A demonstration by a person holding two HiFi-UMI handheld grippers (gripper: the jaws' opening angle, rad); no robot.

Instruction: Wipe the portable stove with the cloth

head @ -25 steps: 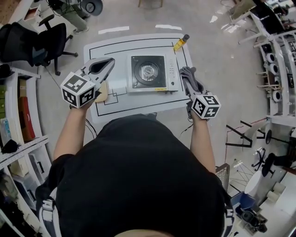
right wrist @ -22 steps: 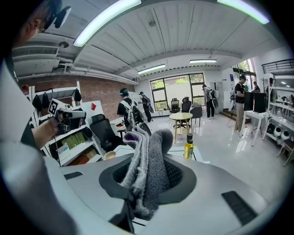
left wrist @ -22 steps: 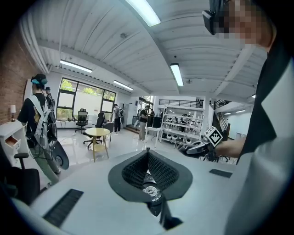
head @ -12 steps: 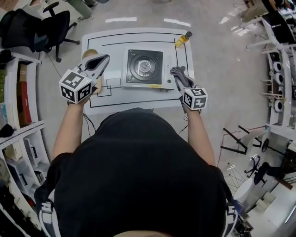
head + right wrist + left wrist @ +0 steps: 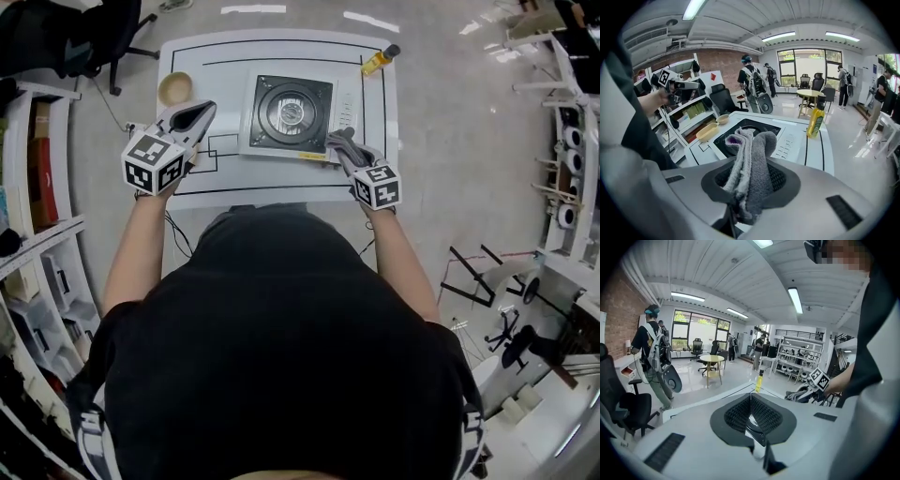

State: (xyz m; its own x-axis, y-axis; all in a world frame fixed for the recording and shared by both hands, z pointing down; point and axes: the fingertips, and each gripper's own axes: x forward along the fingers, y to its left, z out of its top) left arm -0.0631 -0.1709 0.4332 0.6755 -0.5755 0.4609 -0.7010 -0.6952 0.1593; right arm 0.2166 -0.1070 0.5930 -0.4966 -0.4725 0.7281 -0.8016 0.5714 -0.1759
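Head view: one portable stove (image 5: 291, 114) sits on the white surface (image 5: 281, 187), which is marked with black lines. The right gripper (image 5: 342, 148) is at the stove's near right corner, with one grey cloth (image 5: 336, 138) bunched in its jaws and lying over that corner. The left gripper (image 5: 199, 112) is off the stove's left side, apart from it. One round bowl (image 5: 175, 88) stands further left of the stove, and one yellow bottle (image 5: 380, 60) stands beyond its far right corner.

Left gripper view: the jaws of the left gripper (image 5: 751, 397) are pressed together with nothing between them. Its body hides the stove. The bottle (image 5: 758, 382) shows past the jaws, and the right gripper (image 5: 806, 392) with the cloth shows at the right.

Right gripper view: the right gripper (image 5: 752, 180) has its jaws clamped on the folded cloth (image 5: 750, 159), which sticks up out of them in front of the stove (image 5: 750, 132). This view alone shows one shallow yellowish tray (image 5: 707, 132) left of the stove, beside the bowl (image 5: 723, 119). The bottle (image 5: 816, 122) stands to the stove's right.
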